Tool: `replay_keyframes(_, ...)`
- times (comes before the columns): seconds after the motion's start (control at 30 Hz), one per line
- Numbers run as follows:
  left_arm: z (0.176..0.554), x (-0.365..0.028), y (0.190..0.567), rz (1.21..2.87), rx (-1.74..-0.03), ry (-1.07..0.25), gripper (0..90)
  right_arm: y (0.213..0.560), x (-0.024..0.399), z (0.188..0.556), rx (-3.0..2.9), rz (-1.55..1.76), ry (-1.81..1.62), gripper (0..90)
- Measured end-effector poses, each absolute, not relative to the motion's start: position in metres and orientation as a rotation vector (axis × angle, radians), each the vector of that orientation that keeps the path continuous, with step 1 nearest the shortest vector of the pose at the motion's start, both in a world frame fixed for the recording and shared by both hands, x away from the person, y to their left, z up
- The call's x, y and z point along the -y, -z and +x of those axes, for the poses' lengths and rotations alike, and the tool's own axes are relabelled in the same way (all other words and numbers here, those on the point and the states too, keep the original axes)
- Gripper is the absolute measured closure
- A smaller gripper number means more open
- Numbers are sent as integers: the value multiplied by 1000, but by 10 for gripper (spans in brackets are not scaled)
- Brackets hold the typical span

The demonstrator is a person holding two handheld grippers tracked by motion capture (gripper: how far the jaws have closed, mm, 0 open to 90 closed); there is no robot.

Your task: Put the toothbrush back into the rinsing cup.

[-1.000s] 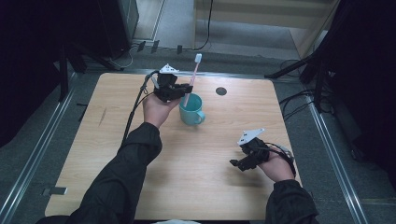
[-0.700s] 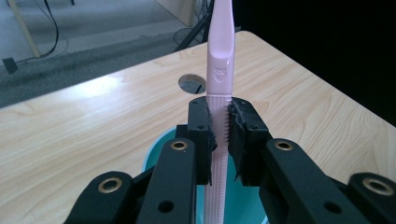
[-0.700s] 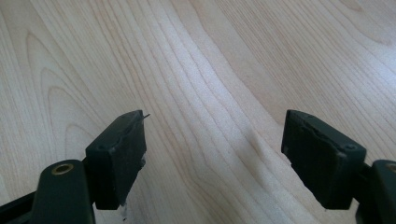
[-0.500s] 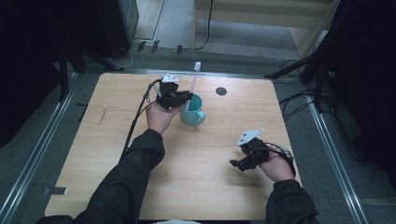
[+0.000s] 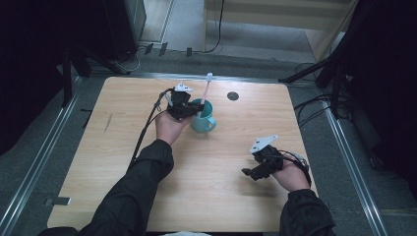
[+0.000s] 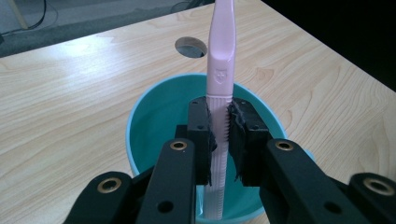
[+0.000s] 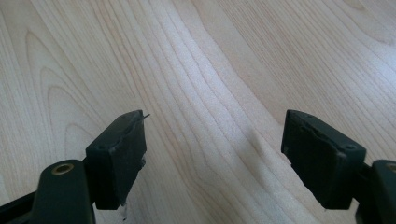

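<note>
Between the tool's (image 6: 223, 135) jaws, toothbrush (image 6: 221, 65).

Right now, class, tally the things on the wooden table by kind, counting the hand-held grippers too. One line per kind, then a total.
Toothbrushes: 1, pink toothbrush, clamped in the left gripper
Cups: 1, teal cup
Grippers: 2, left gripper and right gripper, whose jaws stand open
Total: 4

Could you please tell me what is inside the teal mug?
A pink toothbrush stands in the teal mug, clamped by the left gripper. Its lower end and the mug's bottom are hidden behind the jaws.
</note>
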State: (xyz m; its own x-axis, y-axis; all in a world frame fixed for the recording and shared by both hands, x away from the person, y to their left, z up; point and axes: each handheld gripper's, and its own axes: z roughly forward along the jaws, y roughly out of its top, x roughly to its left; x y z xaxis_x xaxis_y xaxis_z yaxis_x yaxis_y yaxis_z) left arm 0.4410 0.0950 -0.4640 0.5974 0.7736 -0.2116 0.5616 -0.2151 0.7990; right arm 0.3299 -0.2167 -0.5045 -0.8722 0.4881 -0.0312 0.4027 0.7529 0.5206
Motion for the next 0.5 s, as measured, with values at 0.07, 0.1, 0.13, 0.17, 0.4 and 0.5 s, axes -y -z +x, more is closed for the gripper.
replay_keyframes(0.07, 441, -95, 465, 1903, -1069, -289, 789, 505, 216, 330, -2787, 713, -771, 219)
replay_keyframes(0.1, 441, -95, 465, 1907, -1072, -286, 789, 505, 216, 330, -2787, 713, -771, 219)
replay_keyframes(0.13, 441, -95, 466, 1909, -1073, -284, 788, 505, 216, 330, -2786, 711, -769, 219)
replay_keyframes(0.17, 441, -95, 466, 1910, -1078, -282, 788, 505, 216, 330, -2786, 711, -769, 219)
replay_keyframes(0.4, 443, -95, 469, 1936, -1086, -275, 785, 505, 216, 330, -2786, 703, -776, 219)
replay_keyframes(0.5, 443, -94, 470, 1949, -1083, -284, 784, 505, 216, 331, -2786, 703, -775, 219)
